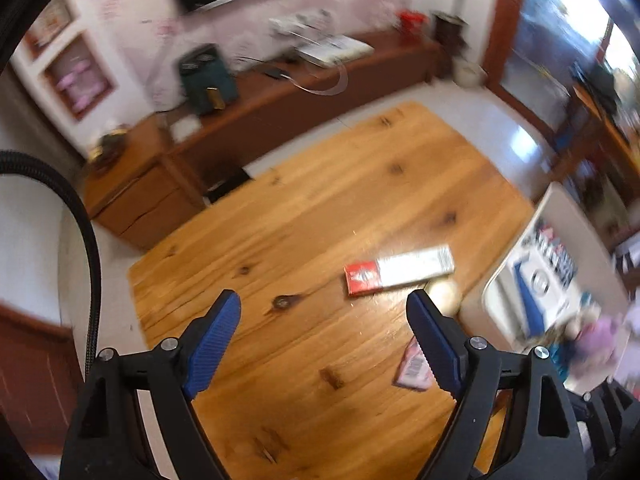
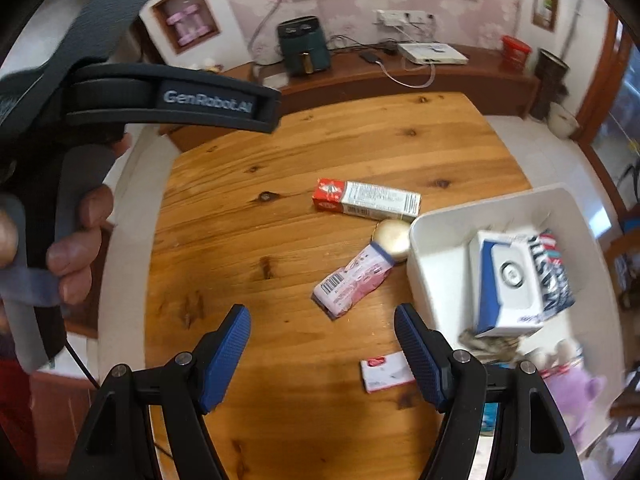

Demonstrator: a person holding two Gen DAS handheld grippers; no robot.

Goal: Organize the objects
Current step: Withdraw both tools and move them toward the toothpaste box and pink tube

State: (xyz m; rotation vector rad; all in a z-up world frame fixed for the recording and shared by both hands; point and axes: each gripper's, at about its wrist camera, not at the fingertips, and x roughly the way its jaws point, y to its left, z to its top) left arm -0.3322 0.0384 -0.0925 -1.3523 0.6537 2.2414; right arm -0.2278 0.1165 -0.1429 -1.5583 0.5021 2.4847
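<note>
Both grippers hang over the knotty wooden table w/ nothing between the blue pads: left gripper spread wide, right gripper also apart. On the table lie a red-and-white long carton, a round gold tin touching a crumpled pink packet, and a small white-and-red card. The white plastic bin at the table's right edge holds a blue-and-white box.
</note>
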